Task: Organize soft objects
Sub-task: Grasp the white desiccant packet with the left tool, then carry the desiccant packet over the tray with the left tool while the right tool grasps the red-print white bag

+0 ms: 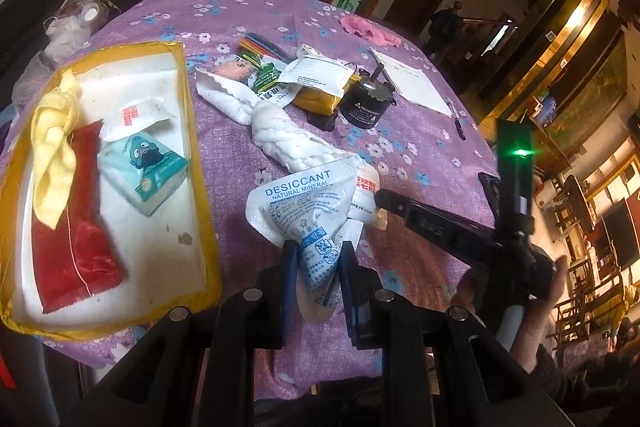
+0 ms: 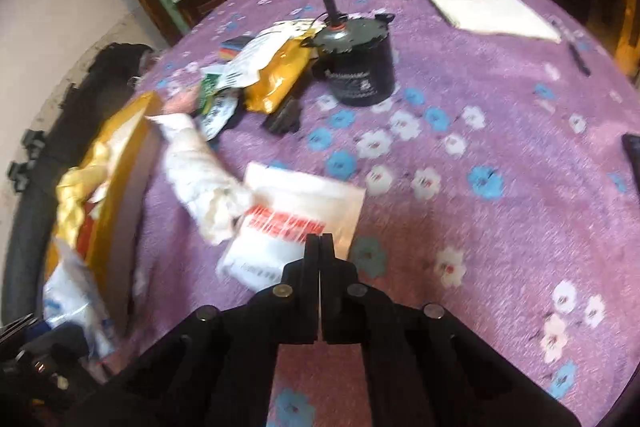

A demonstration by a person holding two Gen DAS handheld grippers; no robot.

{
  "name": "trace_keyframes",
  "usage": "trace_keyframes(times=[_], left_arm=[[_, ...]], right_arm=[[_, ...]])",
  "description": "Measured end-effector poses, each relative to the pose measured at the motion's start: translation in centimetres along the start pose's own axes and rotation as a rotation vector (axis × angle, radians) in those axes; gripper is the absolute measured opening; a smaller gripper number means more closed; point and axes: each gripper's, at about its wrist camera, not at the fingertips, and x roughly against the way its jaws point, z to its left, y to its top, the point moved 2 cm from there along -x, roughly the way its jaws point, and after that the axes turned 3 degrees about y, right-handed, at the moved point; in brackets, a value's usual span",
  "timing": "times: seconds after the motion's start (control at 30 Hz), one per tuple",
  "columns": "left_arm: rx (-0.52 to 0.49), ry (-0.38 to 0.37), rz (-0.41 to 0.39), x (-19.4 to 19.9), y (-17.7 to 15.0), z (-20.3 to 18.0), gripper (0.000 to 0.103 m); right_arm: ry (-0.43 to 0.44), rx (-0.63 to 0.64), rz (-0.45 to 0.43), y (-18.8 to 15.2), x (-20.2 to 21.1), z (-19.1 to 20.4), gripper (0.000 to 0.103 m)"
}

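Left tongs (image 1: 318, 259) clamp desiccant bag (image 1: 304, 211); right tongs (image 2: 320, 247) closed, empty; tray (image 1: 200, 187) holds tissue pack (image 1: 146, 171)

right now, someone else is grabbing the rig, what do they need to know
Left gripper: shut on the desiccant bag, beside the yellow-rimmed tray.
Right gripper: shut on an edge of the white packet with red print, which looks to lie on the purple tablecloth.
Done: yellow cloth, red pack, tissue pack and a small white packet lie in the tray.
Left: both held items, the white braided towel, the pink cloth. The black can looks hard; probably leave it.
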Motion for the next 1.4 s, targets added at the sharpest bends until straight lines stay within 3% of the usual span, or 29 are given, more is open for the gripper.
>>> trace_keyframes(times=[0.33, 0.4, 0.43, 0.47, 0.57, 0.8, 0.97, 1.0, 1.03, 1.07, 1.17, 1.4], left_arm=[[-0.004, 0.03, -0.01, 0.4, -0.8, -1.3, 0.02], [-0.003, 0.034, -0.012, 0.4, -0.8, -1.4, 0.02], [-0.003, 0.034, -0.013, 0.4, -0.8, -1.4, 0.02], [-0.004, 0.035, -0.014, 0.5, -0.8, -1.5, 0.02], [0.002, 0.043, -0.017, 0.4, -0.6, -1.2, 0.02], [0.015, 0.039, -0.032, 0.7, 0.6, -0.5, 0.02], [0.026, 0.067, -0.043, 0.8, 1.4, 0.7, 0.02], [0.032, 0.067, -0.042, 0.7, 1.5, 1.0, 0.02], [0.038, 0.07, -0.042, 0.7, 1.6, 1.4, 0.02], [0.043, 0.072, -0.042, 0.7, 1.8, 1.7, 0.02], [0.048, 0.071, -0.04, 0.5, 2.1, 2.1, 0.02], [0.06, 0.072, -0.041, 0.4, 2.3, 2.8, 0.02]], right_arm=[[0.133, -0.01, -0.077, -0.5, 4.2, -0.8, 0.0], [0.134, -0.019, -0.069, -0.3, 3.7, -1.1, 0.016], [0.147, -0.028, -0.055, -0.4, 3.4, -1.1, 0.049], [0.173, -0.048, -0.054, -0.3, 3.2, -1.3, 0.075], [0.17, -0.015, -0.047, -0.3, 2.6, -0.4, 0.076], [0.014, 0.093, 0.049, 0.9, -2.3, 2.3, 0.076], [-0.089, 0.151, 0.027, 1.5, -3.6, 3.7, 0.077], [-0.094, 0.157, 0.026, 1.5, -3.6, 3.7, 0.076], [-0.126, 0.175, 0.02, 1.4, -3.6, 3.7, 0.065], [-0.143, 0.194, 0.018, 1.3, -3.6, 3.7, 0.06], [-0.141, 0.226, 0.015, 0.9, -3.0, 3.1, 0.052], [-0.056, 0.129, -0.013, -0.5, 0.7, -0.4, 0.051]])
